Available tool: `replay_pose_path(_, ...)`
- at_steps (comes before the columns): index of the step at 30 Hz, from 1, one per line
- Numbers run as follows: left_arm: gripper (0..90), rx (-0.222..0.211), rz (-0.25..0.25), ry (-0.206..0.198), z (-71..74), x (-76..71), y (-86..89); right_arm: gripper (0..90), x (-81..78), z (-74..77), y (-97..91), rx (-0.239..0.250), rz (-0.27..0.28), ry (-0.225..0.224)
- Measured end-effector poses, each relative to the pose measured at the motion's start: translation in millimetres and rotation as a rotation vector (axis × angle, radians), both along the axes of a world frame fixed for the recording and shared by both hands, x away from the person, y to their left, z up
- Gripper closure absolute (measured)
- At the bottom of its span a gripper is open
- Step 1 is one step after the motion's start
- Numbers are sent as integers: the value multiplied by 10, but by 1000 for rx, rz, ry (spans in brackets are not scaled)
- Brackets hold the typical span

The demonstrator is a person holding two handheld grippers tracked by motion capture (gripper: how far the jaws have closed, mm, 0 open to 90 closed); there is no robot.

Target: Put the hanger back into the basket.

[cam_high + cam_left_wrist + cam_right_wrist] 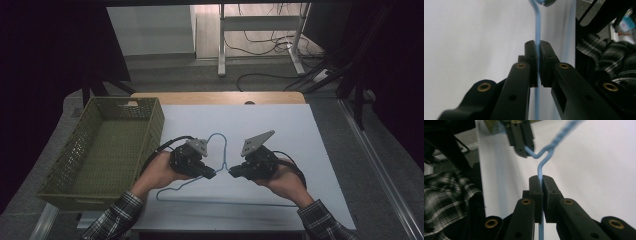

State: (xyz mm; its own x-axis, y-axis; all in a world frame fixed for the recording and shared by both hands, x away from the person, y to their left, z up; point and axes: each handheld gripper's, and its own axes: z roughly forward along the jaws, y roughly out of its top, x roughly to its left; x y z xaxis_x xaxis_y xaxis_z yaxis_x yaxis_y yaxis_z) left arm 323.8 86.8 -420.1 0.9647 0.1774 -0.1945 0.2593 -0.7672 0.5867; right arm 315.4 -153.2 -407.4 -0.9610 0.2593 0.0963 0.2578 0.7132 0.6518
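Dim room, dark at both sides. Grey floor (280,80) beyond the table. Wooden tabletop (210,97) under a white sheet (290,135). White desk frame (260,22) at the back, black cables (265,42) tangled under it and trailing across the floor. Pale wall panel (150,30) at back left. Metal rail (380,165) along the right floor.
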Motion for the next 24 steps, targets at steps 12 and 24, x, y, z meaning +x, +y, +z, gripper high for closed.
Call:
replay_pose_path(12, 876, -87, 126, 52, 94, 12, 90, 622, -17, 117, -130, 61, -91, -69)
replay_pose_path(24, 876, -110, 283, 42, 183, 48, 308, 235, -68, 188, -353, 139, -211, -86)
